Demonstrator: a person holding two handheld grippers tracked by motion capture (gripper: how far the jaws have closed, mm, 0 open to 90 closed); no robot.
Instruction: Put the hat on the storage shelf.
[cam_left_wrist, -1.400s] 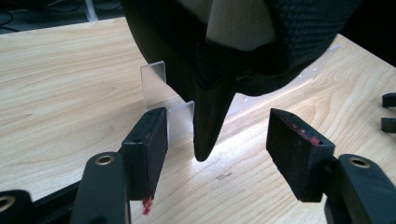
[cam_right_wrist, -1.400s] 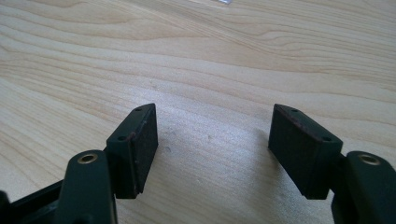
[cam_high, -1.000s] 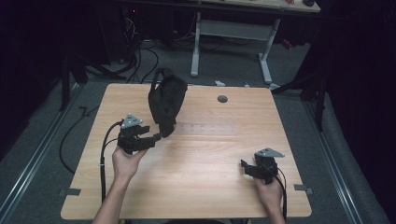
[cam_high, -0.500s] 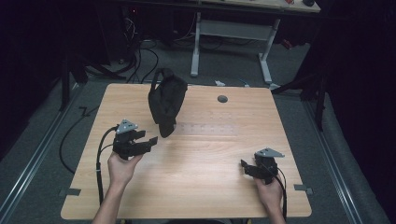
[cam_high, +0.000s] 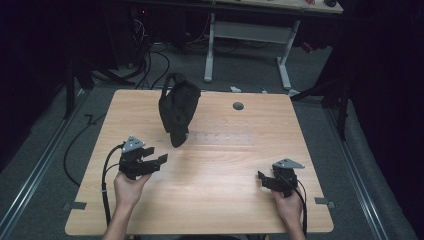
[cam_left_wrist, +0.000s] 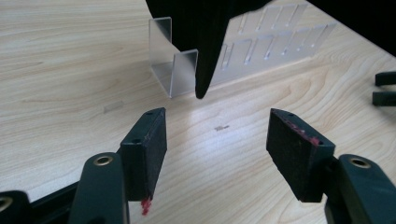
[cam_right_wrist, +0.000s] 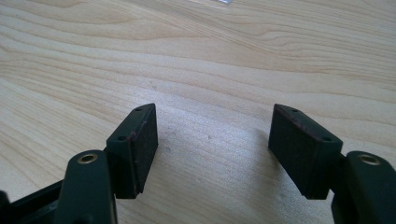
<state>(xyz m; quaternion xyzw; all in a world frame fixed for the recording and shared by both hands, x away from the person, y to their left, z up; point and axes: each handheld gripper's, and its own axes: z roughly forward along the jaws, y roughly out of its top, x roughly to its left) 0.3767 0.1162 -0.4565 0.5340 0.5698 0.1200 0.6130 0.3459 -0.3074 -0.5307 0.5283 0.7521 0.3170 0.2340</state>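
Observation:
A black fabric item (cam_high: 177, 107) hangs upright over the back middle of the wooden table (cam_high: 215, 200), its pointed lower tip (cam_left_wrist: 201, 91) just above the wood. It sits on a clear acrylic rack (cam_left_wrist: 261, 51) with several slots, faintly visible in the high view as a clear rack (cam_high: 225, 137). My left gripper (cam_high: 161, 161) is open, a short way in front and left of the tip; its jaws (cam_left_wrist: 217, 135) hold nothing. My right gripper (cam_high: 260, 179) rests open near the front right, over bare wood (cam_right_wrist: 215, 135).
A round cable hole (cam_high: 238, 106) lies in the tabletop behind the rack. The right gripper's jaw tips (cam_left_wrist: 385, 88) show at the edge of the left gripper view. A white desk frame (cam_high: 250, 30) and floor cables (cam_high: 150, 55) are beyond the table.
My left gripper has drawn back from the black item's lower tip toward the person and a little left. The item hangs as before. The right gripper has not moved.

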